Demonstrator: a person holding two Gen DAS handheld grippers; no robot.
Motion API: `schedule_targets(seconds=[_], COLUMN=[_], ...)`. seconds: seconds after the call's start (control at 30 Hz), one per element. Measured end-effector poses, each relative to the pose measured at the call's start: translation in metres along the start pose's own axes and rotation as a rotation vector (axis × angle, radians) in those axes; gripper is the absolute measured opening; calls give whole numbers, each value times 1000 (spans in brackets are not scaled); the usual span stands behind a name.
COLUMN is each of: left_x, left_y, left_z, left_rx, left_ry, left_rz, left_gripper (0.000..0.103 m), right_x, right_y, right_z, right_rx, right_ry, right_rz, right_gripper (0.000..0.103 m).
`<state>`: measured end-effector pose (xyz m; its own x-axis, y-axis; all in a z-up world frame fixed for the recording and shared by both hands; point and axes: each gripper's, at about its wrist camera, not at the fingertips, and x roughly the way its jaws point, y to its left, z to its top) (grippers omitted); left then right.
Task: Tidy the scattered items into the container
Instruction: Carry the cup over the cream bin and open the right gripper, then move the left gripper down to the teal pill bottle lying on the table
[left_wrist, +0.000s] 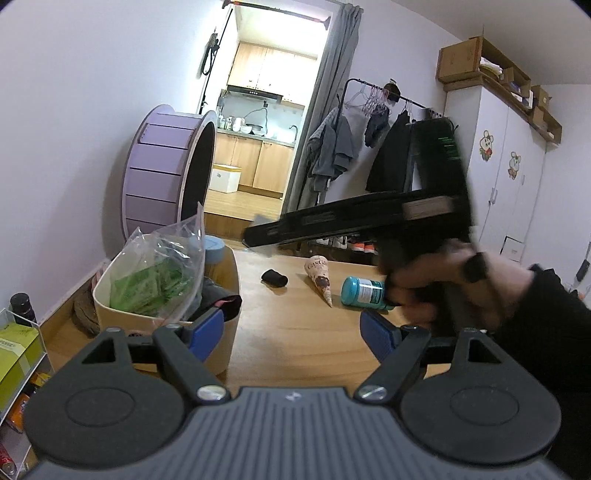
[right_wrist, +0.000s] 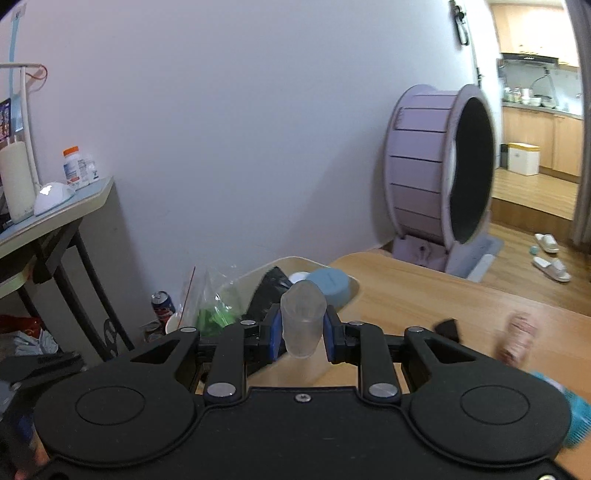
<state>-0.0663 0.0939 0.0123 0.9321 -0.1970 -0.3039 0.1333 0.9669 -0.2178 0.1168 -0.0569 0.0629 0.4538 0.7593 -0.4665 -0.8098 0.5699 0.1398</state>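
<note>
Left gripper: jaws released, nothing between the blue pads, held low over the tabletop just beside the container. Right gripper: jaws clenched on a clear cup, held upright between the pads, near the container's rim and above the tabletop. From the left wrist camera the right gripper appears as a blurred black body crossing the middle of the view, gripped by the right hand. Container contents: a plastic bag of green packets standing well above the rim, a dark cloth at the near corner, and a blue-lidded jar at the far end with a white cap beside it. Loose on the tabletop, well apart from the container: a small black item, a paper cone lying on its side with its tip toward the camera, and a teal bottle also on its side (partly hidden behind the hand). These three lie in a rough row, cone between the other two, none touching. A purple wheel stands on the floor against the wall beyond the tabletop.
</note>
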Motion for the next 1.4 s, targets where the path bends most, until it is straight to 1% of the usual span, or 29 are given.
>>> schedule_targets(seconds=[0.07,0.1,0.13,0.2,0.27,0.3,0.37,0.4,0.57,0.63,0.7,0.73,0.83,1.0,1.07,1.17,1.33,1.4], left_x=[0,0,0,-1,-2,-3,-2,-1,5,10,14,16,24,37,42,52,73,82], left_y=[1,2,1,1,0,-1,-2,-2,-7,-8,-11,-13,-22,-39,-46,-54,-71,-79], left_z=[1,1,1,0,-1,-1,-1,-1,-2,-3,-4,-5,-9,-18,-21,-21,-14,-11], left_rx=[-3,-3,-3,-3,-2,-3,1,4,18,24,30,34,60,129,148,161,223,260], left_ry=[-2,-2,-2,-1,-1,-1,0,1,13,23,30,34,53,79,89,105,130,138], left_rz=[1,2,3,4,3,2,-1,-2,-8,-11,-17,-19,-24,-31,-32,-44,-47,-55], left_gripper=[80,80,80,80,80,80,80,80,80,80,80,80,80,80,80,80,80,80], right_x=[15,23,29,36,35,32,22,18,-20,-41,-62,-72,-98,-124,-129,-141,-156,-163], right_y=[0,1,1,0,0,-1,-2,-3,-13,-19,-24,-28,-42,-70,-78,-87,-104,-110], right_z=[3,3,3,3,2,2,1,2,-3,-11,-21,-26,-44,-76,-84,-96,-107,-112], right_rx=[3,6,9,12,15,17,20,18,24,23,22,25,50,132,161,198,224,208], right_ry=[17,23,20,24,19,12,-13,-25,-56,-67,-81,-84,-87,-96,-102,-132,-140,-127], right_rz=[13,17,15,33,32,35,26,17,-25,-55,-89,-109,-168,-247,-260,-256,-265,-263], right_gripper=[24,29,37,42,42,45,55,61,62,67,72,73,73,77,78,86,87,88])
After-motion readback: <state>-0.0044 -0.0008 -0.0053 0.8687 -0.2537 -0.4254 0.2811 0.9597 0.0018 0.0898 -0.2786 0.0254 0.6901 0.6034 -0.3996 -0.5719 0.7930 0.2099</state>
